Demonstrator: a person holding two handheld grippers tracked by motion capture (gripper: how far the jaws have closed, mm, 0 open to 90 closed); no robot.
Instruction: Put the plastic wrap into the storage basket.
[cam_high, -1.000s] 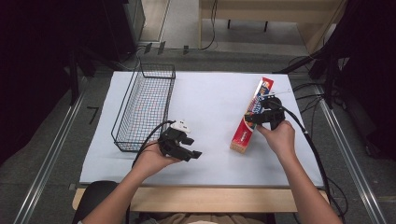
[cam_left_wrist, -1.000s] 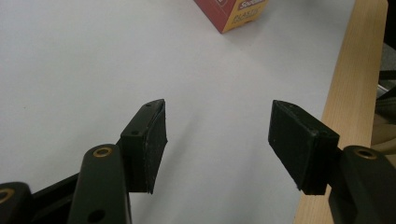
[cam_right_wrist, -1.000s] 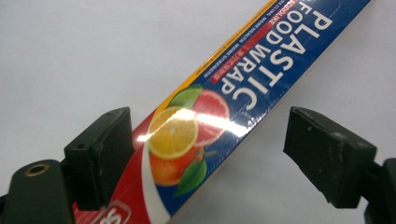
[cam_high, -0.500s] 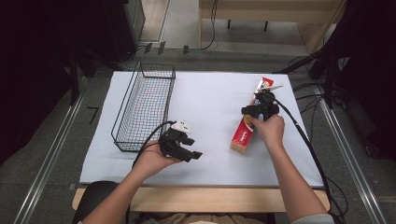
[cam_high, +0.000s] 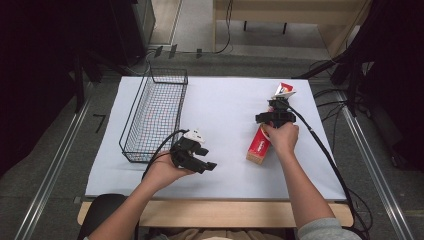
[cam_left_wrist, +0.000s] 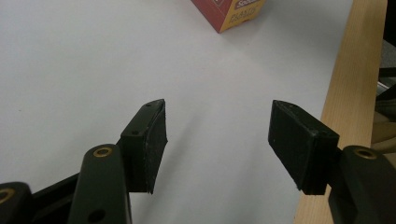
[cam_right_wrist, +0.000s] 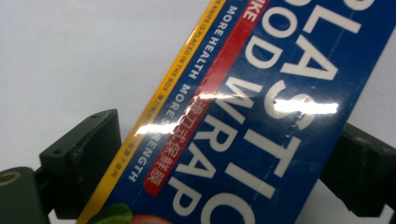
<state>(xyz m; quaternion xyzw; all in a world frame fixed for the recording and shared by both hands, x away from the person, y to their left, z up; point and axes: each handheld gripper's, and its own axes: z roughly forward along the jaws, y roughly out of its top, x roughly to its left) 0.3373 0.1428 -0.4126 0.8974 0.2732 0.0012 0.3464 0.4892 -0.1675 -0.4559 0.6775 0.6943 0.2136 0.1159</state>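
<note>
A long red and blue plastic wrap box (cam_high: 259, 145) lies on the white table cover (cam_high: 225, 105) at the right. My right gripper (cam_high: 274, 115) is held over the box's far half. In the right gripper view the box (cam_right_wrist: 261, 93) lies slantwise between the wide-apart jaws of the right gripper (cam_right_wrist: 229, 154), one jaw at each long edge. My left gripper (cam_high: 206, 162) rests near the front middle of the table, open. In the left gripper view nothing lies between the fingers of the left gripper (cam_left_wrist: 217, 135), and the box's near corner (cam_left_wrist: 229, 14) is farther off.
A black wire basket (cam_high: 155, 115) stands at the left of the cover, its long side running away from me. The table's wooden front edge (cam_left_wrist: 355, 70) lies close to the left gripper. Cables (cam_high: 320, 150) trail from both grippers.
My right gripper has moved along the box toward its far end. The box and the left gripper have stayed put.
</note>
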